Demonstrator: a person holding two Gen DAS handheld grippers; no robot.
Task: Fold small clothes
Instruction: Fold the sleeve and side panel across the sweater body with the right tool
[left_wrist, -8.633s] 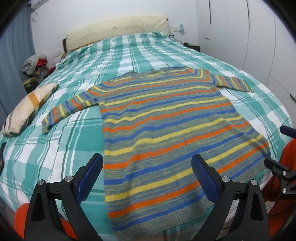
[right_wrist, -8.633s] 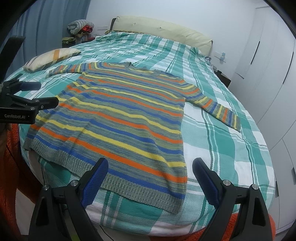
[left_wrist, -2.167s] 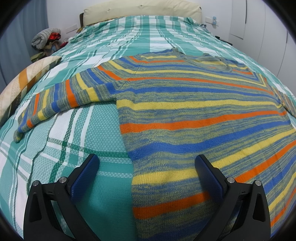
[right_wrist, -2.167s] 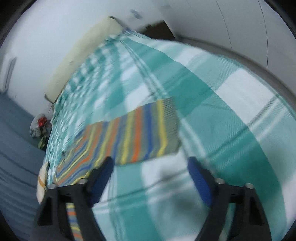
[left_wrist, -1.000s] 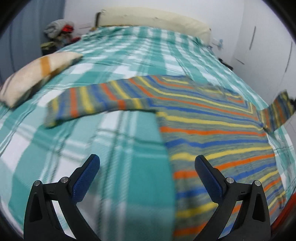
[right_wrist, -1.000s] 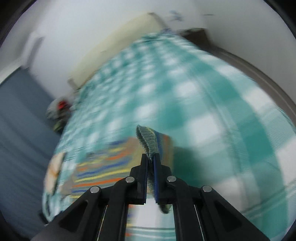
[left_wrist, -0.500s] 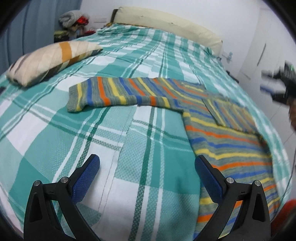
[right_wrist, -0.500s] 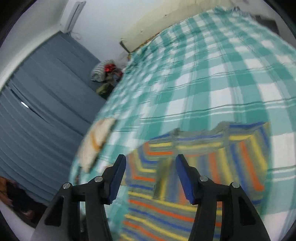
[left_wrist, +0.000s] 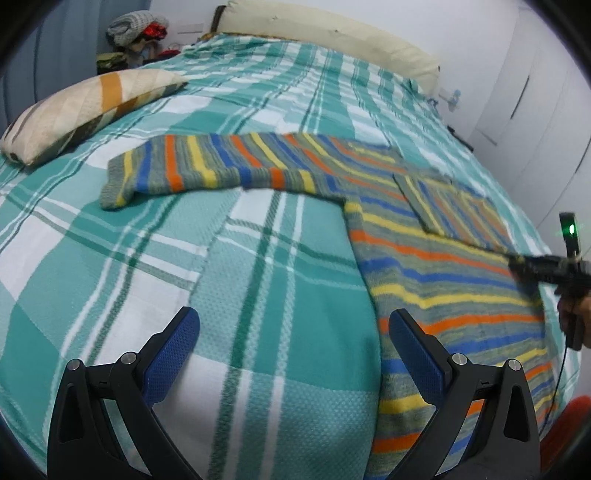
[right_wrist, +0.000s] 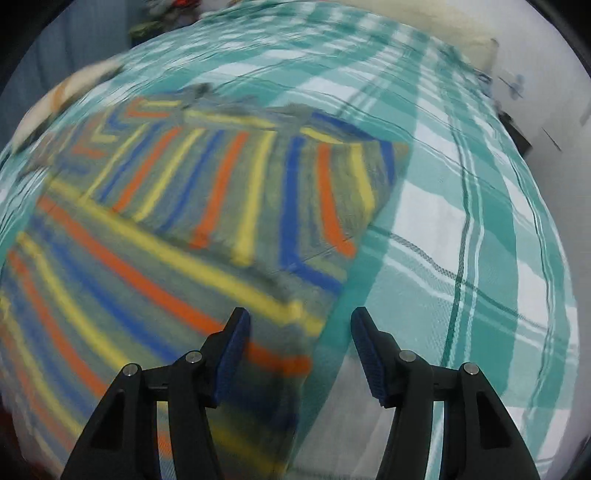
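Bedspread (left_wrist: 258, 277) fills my left view, striped sweater (left_wrist: 443, 258) across the middle to lower right with one sleeve folded in, then my left gripper (left_wrist: 293, 350) and right gripper (right_wrist: 299, 350), both spread, holding nothing.

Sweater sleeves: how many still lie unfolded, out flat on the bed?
1. The left sleeve lies stretched out across the plaid bedspread toward the striped pillow. The right sleeve is already folded over the sweater's body. None look hidden.
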